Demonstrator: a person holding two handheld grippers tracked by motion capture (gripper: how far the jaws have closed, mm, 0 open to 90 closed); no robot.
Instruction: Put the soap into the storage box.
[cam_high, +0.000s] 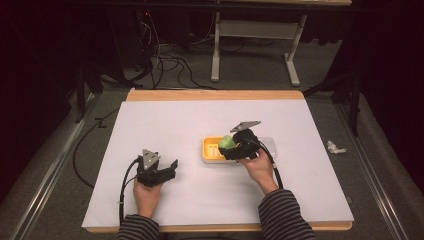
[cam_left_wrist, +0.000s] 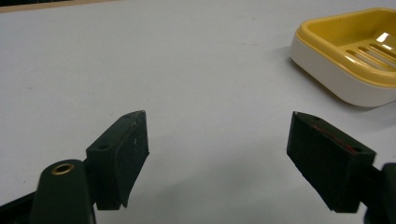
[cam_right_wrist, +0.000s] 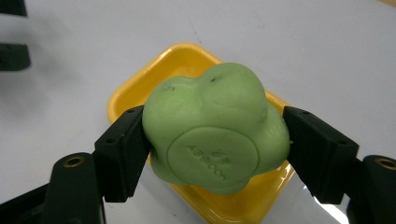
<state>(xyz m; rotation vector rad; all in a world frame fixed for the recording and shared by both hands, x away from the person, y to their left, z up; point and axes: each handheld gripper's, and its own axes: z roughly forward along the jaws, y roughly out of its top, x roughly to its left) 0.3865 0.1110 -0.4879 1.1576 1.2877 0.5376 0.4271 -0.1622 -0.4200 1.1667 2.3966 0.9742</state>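
Soap (cam_right_wrist: 215, 128), green and lumpy with a round embossed stamp on its face, is clamped between the jaws of the right gripper (cam_high: 239, 146) and held just above the yellow dish (cam_high: 210, 150). In the high view the soap (cam_high: 227, 142) is seen over the right part of the dish, which lies near the middle of the white tabletop (cam_high: 165, 120). The dish (cam_right_wrist: 140, 88) is seen beneath the soap in the right gripper view. The left gripper (cam_high: 170, 169) is held low at the near left, well apart from the dish, its jaws spread wide with nothing between them. A slotted floor is shown in the dish (cam_left_wrist: 355, 56) at the far right of the left gripper view.
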